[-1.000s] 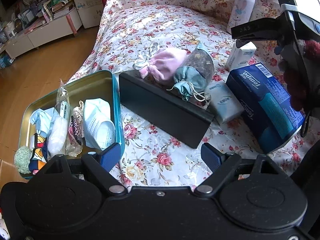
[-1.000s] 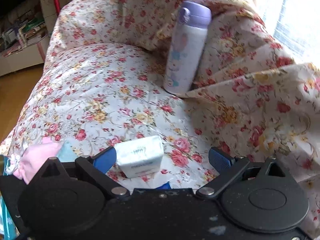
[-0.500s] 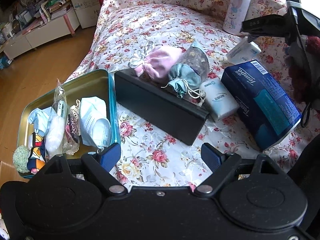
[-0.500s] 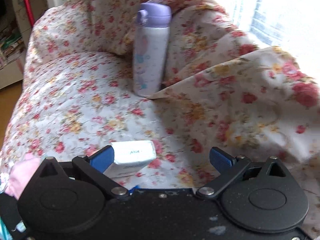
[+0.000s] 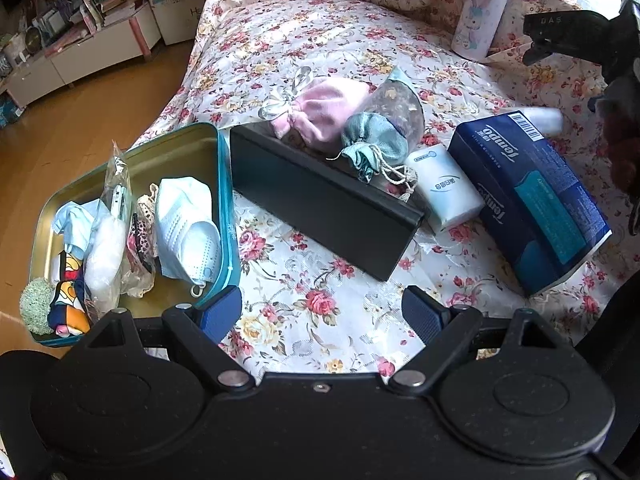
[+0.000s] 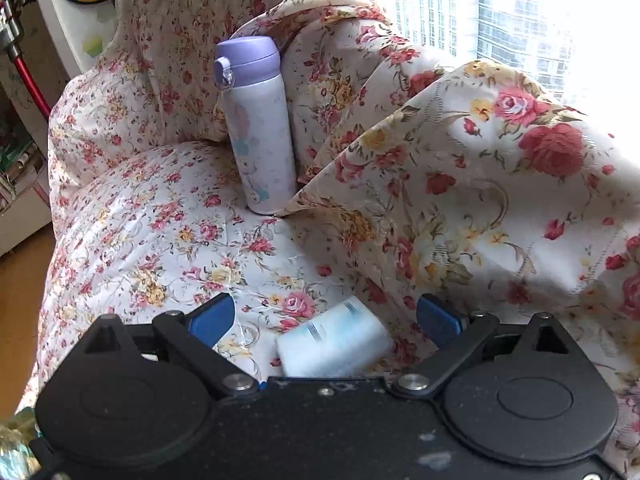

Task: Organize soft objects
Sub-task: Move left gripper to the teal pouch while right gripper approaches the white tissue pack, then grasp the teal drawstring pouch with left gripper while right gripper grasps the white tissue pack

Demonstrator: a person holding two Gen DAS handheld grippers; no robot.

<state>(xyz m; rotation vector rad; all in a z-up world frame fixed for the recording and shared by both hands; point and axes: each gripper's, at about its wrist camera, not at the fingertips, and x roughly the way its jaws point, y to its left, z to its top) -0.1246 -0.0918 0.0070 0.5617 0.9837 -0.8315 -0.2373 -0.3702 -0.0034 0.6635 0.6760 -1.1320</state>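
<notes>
In the left wrist view a teal tin (image 5: 224, 168) holds masks, cotton and small cloth items. A black box (image 5: 320, 200) carries a pink pouch (image 5: 328, 116) and a grey-green drawstring pouch (image 5: 372, 140). A white tissue pack (image 5: 448, 188) and a blue Tempo tissue box (image 5: 536, 196) lie to its right. My left gripper (image 5: 322, 312) is open above the floral cover. My right gripper (image 6: 324, 316) is open; a small white tissue pack (image 6: 336, 340), blurred, lies between its fingers on the cover. The same pack (image 5: 548, 118) shows behind the Tempo box.
A purple-lidded flask (image 6: 256, 128) stands upright against the floral cushions; it also shows in the left wrist view (image 5: 480, 8). A bright window (image 6: 520, 12) is behind the draped cover at right. Wooden floor (image 5: 60, 136) and low shelves lie left of the sofa.
My right gripper has swung right and upward toward the cushions. The small white tissue pack has shifted from its left finger to the gap between the fingers. My left gripper pulled back and rose.
</notes>
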